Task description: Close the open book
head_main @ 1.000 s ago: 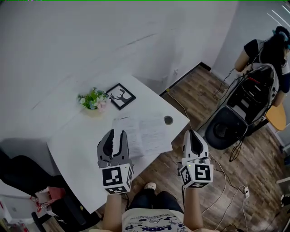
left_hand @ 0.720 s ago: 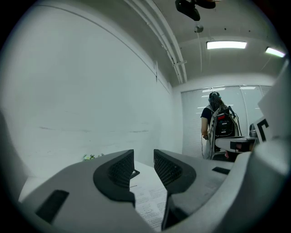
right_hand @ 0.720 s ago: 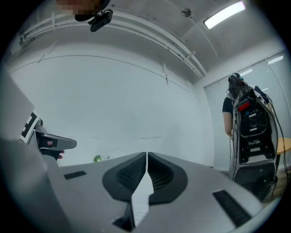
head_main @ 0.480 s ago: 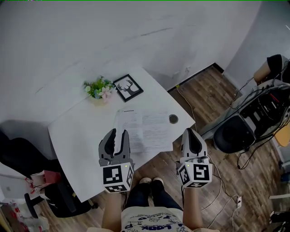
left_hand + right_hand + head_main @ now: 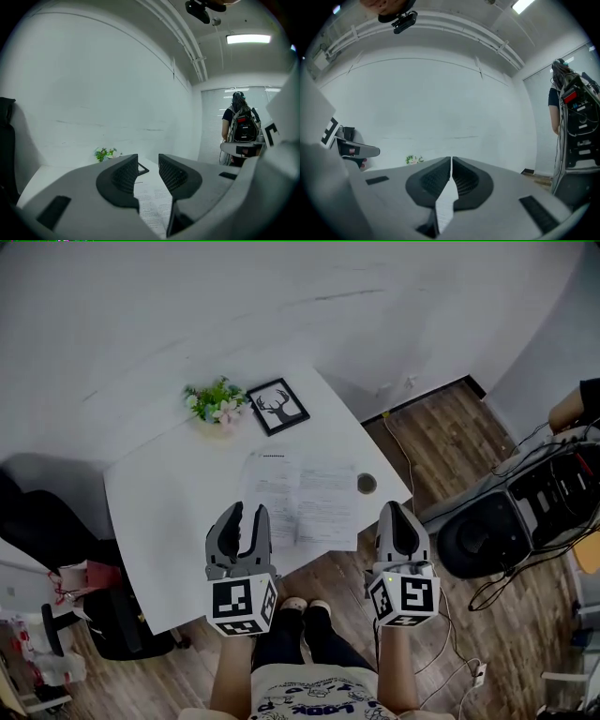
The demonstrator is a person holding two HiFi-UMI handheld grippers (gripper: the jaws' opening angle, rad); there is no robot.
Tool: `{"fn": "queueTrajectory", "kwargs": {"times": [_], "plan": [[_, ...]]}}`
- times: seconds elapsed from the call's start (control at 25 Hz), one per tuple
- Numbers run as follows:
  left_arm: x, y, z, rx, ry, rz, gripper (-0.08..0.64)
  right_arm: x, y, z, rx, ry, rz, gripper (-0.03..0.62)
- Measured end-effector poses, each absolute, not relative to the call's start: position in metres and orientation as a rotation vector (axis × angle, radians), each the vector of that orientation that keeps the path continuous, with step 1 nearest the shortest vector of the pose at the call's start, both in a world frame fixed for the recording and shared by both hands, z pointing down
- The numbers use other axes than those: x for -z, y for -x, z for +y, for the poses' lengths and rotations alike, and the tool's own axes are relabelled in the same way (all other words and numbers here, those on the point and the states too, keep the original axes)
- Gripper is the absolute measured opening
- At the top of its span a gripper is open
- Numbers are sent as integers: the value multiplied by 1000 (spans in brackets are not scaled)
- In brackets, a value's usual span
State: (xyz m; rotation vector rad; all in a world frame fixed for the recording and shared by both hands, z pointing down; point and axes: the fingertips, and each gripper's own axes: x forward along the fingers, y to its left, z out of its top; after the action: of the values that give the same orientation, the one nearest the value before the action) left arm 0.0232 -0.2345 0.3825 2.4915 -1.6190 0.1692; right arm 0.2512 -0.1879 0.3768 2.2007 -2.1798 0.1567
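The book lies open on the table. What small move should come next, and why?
Probably lower the left gripper toward the left edge of the open book: its jaws stand apart and empty, the right gripper is shut, and neither touches it.

The bench (image 5: 159, 512) is plain white, and the open book (image 5: 302, 502) on it shows white pages covered with fine dark print. The plant (image 5: 217, 402) has green leaves with pink and white blossoms; the picture frame (image 5: 278, 407) is black around a black deer head on white. The floor (image 5: 441, 427) is brown wood planking. The left hand-held gripper (image 5: 247, 514) and the right hand-held gripper (image 5: 396, 512) are grey with black cross-hatched pads (image 5: 123, 176), each bearing a white cube (image 5: 241, 604) with black square markers.
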Motion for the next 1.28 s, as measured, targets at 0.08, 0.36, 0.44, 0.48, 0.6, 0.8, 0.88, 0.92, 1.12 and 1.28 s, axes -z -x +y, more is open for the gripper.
{"fn": "queueTrajectory", "kwargs": {"times": [0.08, 0.36, 0.44, 0.48, 0.6, 0.8, 0.88, 0.92, 1.12, 1.28], "plan": [[-388, -22, -231, -171, -2462, -1634, 120, -380, -251, -188, -166, -2176, -2202, 28], [-410, -21, -218, -151, -2371, -1631, 120, -395, -248, -194, -202, -2100, -2249, 28], [-419, -22, -215, -147, -2358, -1611, 120, -401, -245, -196, -216, -2078, -2260, 28], [-424, -21, -213, -138, -2345, -1599, 120, -404, -243, -197, -223, -2066, -2267, 28], [-441, -20, -209, -79, -2272, -1553, 120, -413, -237, -200, -244, -2030, -2288, 28], [-470, -13, -202, 75, -2107, -1441, 120, -427, -226, -201, -274, -1982, -2305, 28], [-480, -9, -200, 98, -2059, -1428, 120, -433, -222, -202, -290, -1967, -2307, 28], [-485, -7, -200, 103, -2039, -1424, 120, -436, -219, -203, -296, -1959, -2308, 28], [-512, 0, -198, 128, -1953, -1405, 120, -449, -208, -205, -322, -1922, -2313, 28], [-537, 3, -197, 141, -1875, -1389, 121, -457, -202, -208, -339, -1905, -2313, 27]]}}
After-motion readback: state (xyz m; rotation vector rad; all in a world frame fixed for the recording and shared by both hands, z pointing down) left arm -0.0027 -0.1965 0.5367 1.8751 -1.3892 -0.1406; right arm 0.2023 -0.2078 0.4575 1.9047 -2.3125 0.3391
